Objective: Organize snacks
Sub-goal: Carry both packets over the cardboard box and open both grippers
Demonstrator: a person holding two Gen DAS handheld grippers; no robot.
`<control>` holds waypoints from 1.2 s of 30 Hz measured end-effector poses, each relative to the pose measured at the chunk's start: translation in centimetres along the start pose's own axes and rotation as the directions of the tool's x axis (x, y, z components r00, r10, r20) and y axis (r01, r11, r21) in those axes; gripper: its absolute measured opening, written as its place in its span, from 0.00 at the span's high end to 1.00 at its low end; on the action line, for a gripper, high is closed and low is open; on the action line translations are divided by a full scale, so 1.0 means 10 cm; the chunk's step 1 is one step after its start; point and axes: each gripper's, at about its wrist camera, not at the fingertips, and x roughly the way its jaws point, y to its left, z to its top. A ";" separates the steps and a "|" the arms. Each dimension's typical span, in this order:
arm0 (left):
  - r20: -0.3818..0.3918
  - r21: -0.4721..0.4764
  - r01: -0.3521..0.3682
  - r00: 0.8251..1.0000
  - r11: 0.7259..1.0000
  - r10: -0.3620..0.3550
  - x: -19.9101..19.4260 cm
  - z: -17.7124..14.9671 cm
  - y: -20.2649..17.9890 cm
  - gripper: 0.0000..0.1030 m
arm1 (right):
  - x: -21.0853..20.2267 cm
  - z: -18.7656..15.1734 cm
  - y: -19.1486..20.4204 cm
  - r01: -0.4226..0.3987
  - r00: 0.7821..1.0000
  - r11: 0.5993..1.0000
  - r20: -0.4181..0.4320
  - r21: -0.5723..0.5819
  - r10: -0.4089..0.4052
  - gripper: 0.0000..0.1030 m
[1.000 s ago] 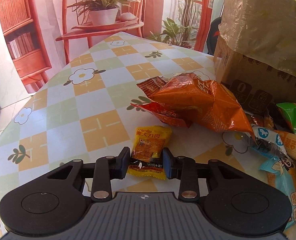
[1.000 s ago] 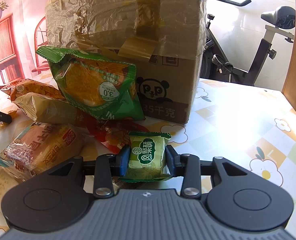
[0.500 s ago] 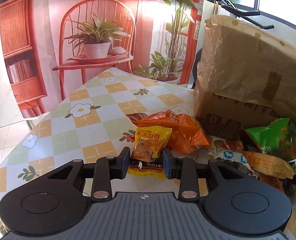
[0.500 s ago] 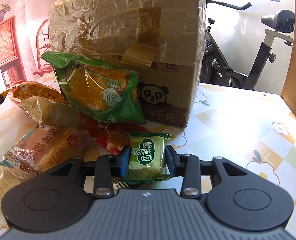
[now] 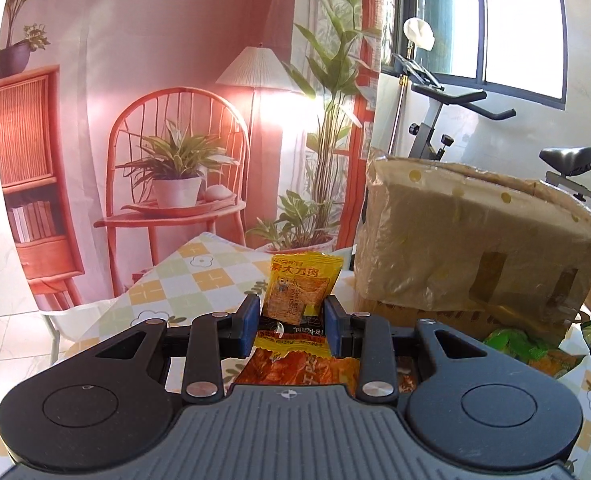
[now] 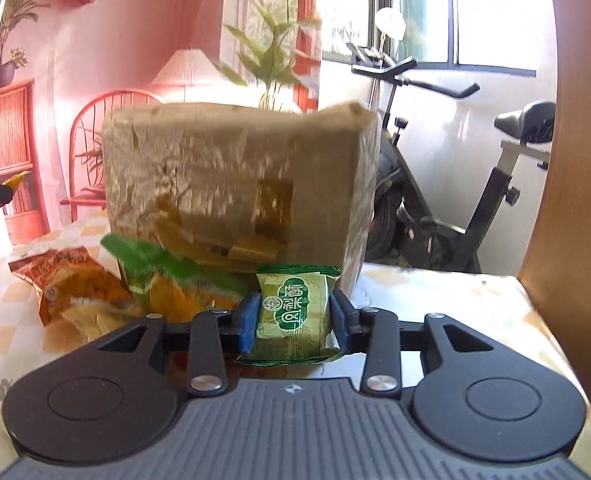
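Both claws are narrowed onto small packets and held above the table. Left gripper (image 5: 291, 322) pinches 1 yellow packet (image 5: 299, 292) between its 2 blue pads (image 5: 250, 322), the packet upright and clear of the checked tablecloth (image 5: 175, 280). Right gripper (image 6: 293, 322) pinches 1 green packet (image 6: 293, 312) the same way, its lower edge hanging below the pads. On the table stands 1 box (image 6: 239, 188) wrapped in film. Against its front lie 3 visible snack bags: 1 green bag (image 6: 175, 280), 1 orange bag (image 6: 67, 280) to its left, and 1 pale bag (image 6: 91, 318) partly under them. Behind the table stands 1 exercise bike (image 6: 455, 184).
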 end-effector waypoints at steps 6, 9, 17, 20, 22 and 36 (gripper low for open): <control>0.100 0.009 0.083 0.992 0.997 -0.083 0.06 0.52 -0.23 0.65 | -0.13 0.65 -0.02 0.000 0.983 1.000 0.182 -0.011 0.002 0.62; 0.132 -0.004 0.138 0.982 0.990 -0.136 0.13 0.76 -0.37 0.65 | -0.07 0.98 -0.08 -0.006 0.976 1.000 0.220 -0.003 0.006 0.61; 0.090 0.041 0.230 0.968 0.972 -0.233 0.75 1.26 -0.92 0.65 | 0.58 1.58 -0.11 -0.039 0.992 0.999 0.116 -0.015 0.040 0.62; 0.046 0.049 0.227 0.972 0.973 -0.229 1.03 1.33 -1.11 0.65 | 0.85 1.64 -0.12 -0.034 0.999 0.999 0.034 -0.001 0.034 0.62; 0.024 0.058 0.218 0.975 0.974 -0.220 1.18 1.35 -1.18 0.64 | 0.97 1.63 -0.14 -0.024 1.000 1.000 -0.006 0.013 0.024 0.62; -0.055 0.096 0.231 0.972 0.968 -0.227 1.21 1.24 -0.97 0.32 | 0.88 1.55 -0.28 -0.029 0.999 0.998 -0.023 0.052 0.031 0.43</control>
